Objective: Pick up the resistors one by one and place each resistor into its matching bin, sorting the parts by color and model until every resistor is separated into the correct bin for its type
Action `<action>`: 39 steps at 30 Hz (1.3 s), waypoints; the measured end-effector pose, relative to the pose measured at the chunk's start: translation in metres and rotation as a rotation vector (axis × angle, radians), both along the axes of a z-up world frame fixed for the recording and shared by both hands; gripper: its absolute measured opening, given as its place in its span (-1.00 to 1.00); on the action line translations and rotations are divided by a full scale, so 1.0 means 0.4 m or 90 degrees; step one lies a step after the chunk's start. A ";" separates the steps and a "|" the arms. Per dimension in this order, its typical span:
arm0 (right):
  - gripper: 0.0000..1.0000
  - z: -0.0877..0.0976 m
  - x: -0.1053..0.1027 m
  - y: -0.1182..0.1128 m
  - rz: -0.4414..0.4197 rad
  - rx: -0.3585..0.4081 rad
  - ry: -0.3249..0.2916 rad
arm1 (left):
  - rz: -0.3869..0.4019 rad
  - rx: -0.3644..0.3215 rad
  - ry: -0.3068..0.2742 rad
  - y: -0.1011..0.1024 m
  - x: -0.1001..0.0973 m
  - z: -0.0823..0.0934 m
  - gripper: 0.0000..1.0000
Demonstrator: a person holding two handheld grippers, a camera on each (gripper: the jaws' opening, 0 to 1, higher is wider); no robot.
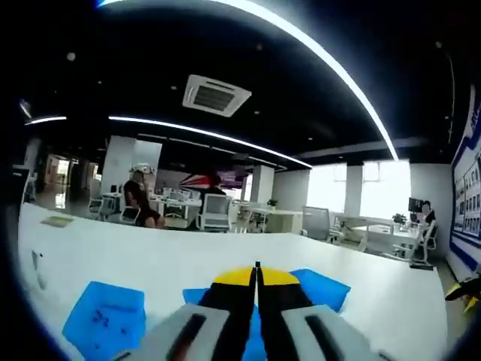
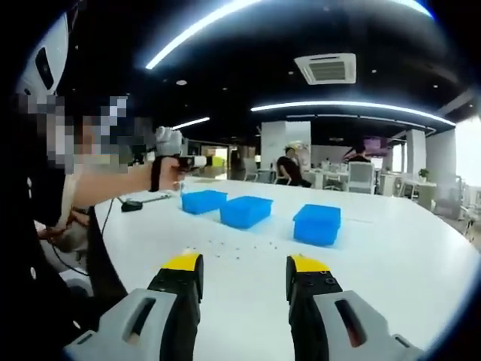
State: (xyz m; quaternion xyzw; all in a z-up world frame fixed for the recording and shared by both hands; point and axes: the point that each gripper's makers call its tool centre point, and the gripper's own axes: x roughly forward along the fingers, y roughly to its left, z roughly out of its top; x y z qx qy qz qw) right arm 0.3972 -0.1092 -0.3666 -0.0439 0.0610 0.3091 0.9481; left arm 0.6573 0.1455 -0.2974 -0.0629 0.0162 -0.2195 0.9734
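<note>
The right gripper [image 2: 244,274] is held spread and empty above the white table [image 2: 406,256], apparently ready for a first pick. Just beyond its jaws, tiny dark resistors [image 2: 237,248] are scattered loose on the tabletop. Farther off, three blue bins [image 2: 316,223] are lined up for sorting. The left gripper [image 1: 257,274] is pressed together, nothing visibly pinched, near other blue bins [image 1: 105,320].

An open office with a dark ceiling [image 1: 316,83], curved light strips [image 2: 353,107], bright windows [image 1: 376,188] and white desks [image 1: 285,219].
</note>
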 end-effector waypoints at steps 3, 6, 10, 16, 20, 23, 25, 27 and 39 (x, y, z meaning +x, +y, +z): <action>-0.09 0.002 0.000 -0.008 -0.006 0.002 -0.001 | 0.010 0.002 0.010 -0.006 0.049 -0.003 -0.91; -0.09 -0.002 0.001 -0.013 -0.009 0.002 0.001 | 0.016 0.046 0.010 -0.014 0.082 -0.013 -0.91; -0.09 -0.005 -0.001 -0.014 -0.011 0.004 0.003 | 0.024 0.046 0.025 -0.019 0.109 -0.025 -0.81; -0.08 -0.012 0.002 -0.011 -0.007 0.006 0.007 | 0.032 0.074 0.024 -0.014 0.084 -0.047 0.00; -0.08 -0.020 0.010 -0.004 -0.002 0.001 0.011 | 0.021 0.078 0.023 -0.008 0.047 -0.057 0.09; -0.08 -0.017 0.016 0.003 0.004 0.000 0.009 | -0.001 0.075 0.023 -0.010 -0.005 -0.065 0.12; -0.08 -0.013 0.023 0.009 0.010 -0.003 0.005 | -0.044 0.098 0.025 -0.029 -0.064 -0.081 0.12; -0.08 -0.008 0.029 0.014 0.015 -0.004 0.003 | -0.071 0.106 0.024 -0.041 -0.118 -0.089 0.12; -0.07 0.024 0.045 0.043 0.047 -0.004 -0.010 | -0.148 0.119 0.019 -0.016 -0.462 -0.104 0.08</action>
